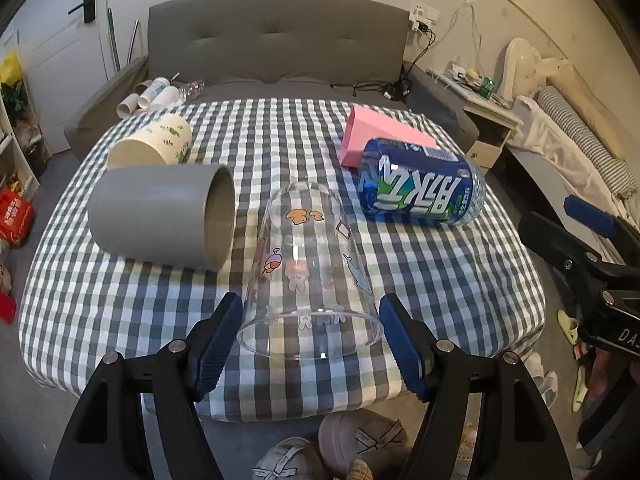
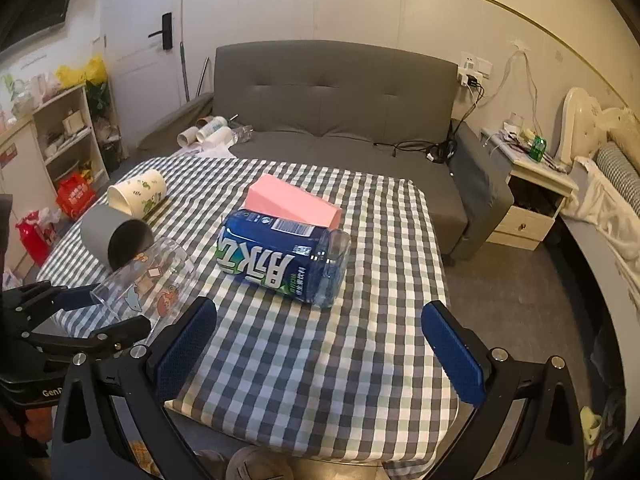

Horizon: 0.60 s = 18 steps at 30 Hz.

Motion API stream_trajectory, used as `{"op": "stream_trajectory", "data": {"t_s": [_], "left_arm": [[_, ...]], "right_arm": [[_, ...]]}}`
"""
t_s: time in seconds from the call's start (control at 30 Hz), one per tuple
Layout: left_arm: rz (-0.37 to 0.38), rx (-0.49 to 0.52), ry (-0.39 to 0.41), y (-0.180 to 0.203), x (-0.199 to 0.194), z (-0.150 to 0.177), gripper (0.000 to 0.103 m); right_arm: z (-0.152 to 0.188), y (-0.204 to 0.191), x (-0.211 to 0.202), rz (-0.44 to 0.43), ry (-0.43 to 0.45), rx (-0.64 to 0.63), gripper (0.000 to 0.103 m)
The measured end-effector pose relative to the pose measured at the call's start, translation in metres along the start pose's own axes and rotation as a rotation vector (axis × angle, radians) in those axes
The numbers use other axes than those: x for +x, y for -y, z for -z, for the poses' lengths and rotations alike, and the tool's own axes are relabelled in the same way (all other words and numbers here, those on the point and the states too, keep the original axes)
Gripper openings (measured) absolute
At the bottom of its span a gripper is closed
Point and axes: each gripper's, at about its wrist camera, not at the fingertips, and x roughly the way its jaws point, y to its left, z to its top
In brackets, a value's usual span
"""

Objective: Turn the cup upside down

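Note:
A clear glass cup (image 1: 308, 268) with cartoon stickers lies on its side on the checked tablecloth (image 1: 440, 280), its open mouth toward me. My left gripper (image 1: 310, 340) is open, its blue pads on either side of the cup's rim, close to the glass. The cup also shows in the right wrist view (image 2: 148, 276) at the left, with the left gripper (image 2: 80, 312) around its mouth. My right gripper (image 2: 320, 354) is open and empty above the table's front right part.
A grey cup (image 1: 160, 216) and a cream printed cup (image 1: 152, 144) lie on their sides at the left. A blue bottle (image 1: 420, 184) lies on its side before a pink box (image 1: 384, 132). A grey sofa (image 1: 276, 60) stands behind the table.

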Motion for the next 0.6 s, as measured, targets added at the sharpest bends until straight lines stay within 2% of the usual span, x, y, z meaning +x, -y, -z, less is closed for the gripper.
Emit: {"op": "stream_trajectory", "data": {"t_s": [0.07, 0.13, 0.3, 0.47, 0.53, 0.6], "left_arm": [[0.013, 0.000, -0.001, -0.001, 0.000, 0.000, 0.077], [0.022, 0.002, -0.005, -0.003, 0.000, 0.001, 0.092], [0.010, 0.010, -0.002, -0.012, -0.005, 0.006, 0.093], [0.012, -0.016, 0.059, -0.039, -0.029, 0.014, 0.094], [0.021, -0.001, 0.085, -0.051, -0.039, 0.014, 0.101], [0.007, 0.021, 0.116, -0.062, -0.050, 0.013, 0.101]], "right_arm": [[0.000, -0.003, 0.002, 0.000, -0.012, -0.007, 0.103], [0.000, -0.003, 0.004, 0.002, -0.025, -0.005, 0.103], [-0.003, -0.002, 0.009, -0.017, -0.057, 0.021, 0.103], [-0.018, -0.006, 0.012, -0.044, -0.104, 0.023, 0.103], [-0.030, -0.011, 0.019, -0.066, -0.163, 0.035, 0.103], [-0.038, -0.019, 0.024, -0.080, -0.195, 0.035, 0.103]]}}
